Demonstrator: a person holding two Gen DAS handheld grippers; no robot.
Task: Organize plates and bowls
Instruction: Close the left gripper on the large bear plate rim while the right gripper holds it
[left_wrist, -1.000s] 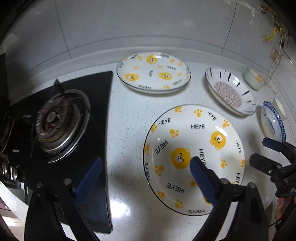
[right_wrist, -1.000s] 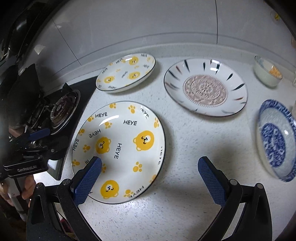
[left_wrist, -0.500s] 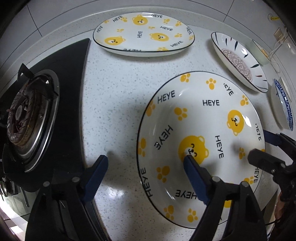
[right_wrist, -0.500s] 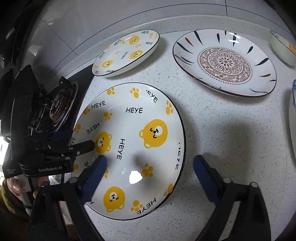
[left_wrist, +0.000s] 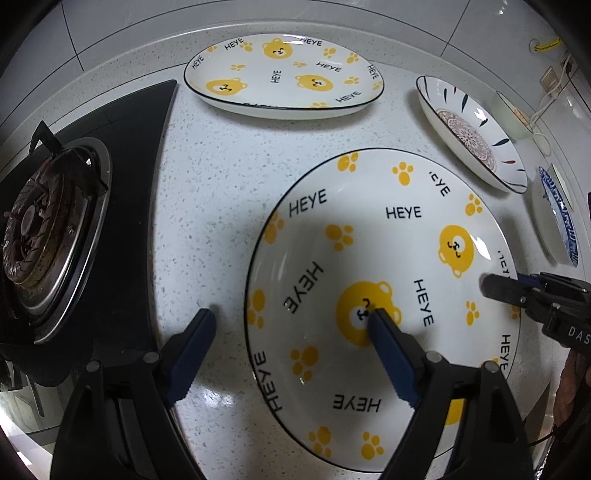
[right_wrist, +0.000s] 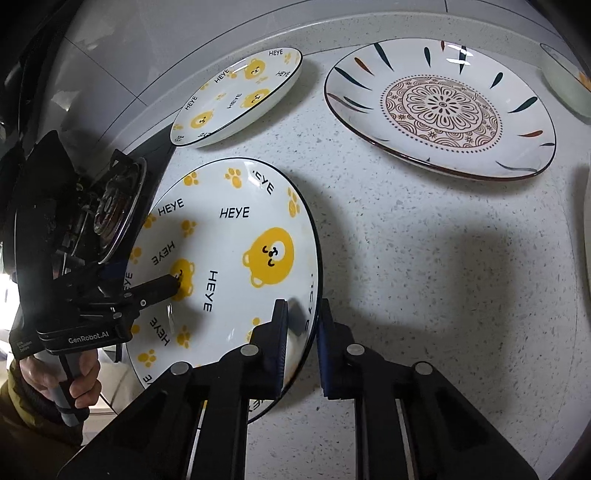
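Speckled counter (right_wrist: 424, 258) by the stove (left_wrist: 55, 236): right gripper (right_wrist: 301, 347) has just closed onto the near bear plate's (left_wrist: 369, 236) right rim to lift it, w/ left gripper (left_wrist: 291, 343) wide, straddling its left rim for support.

bear-print plate (right_wrist: 236, 236) flat on counter

The right gripper (right_wrist: 301, 341) is pointing steeply down, its jaws just having closed until they stand nearly together. The left gripper (left_wrist: 291, 336) is angling downward with jaws standing wide apart, a hand (right_wrist: 64, 378) gripping its handle.
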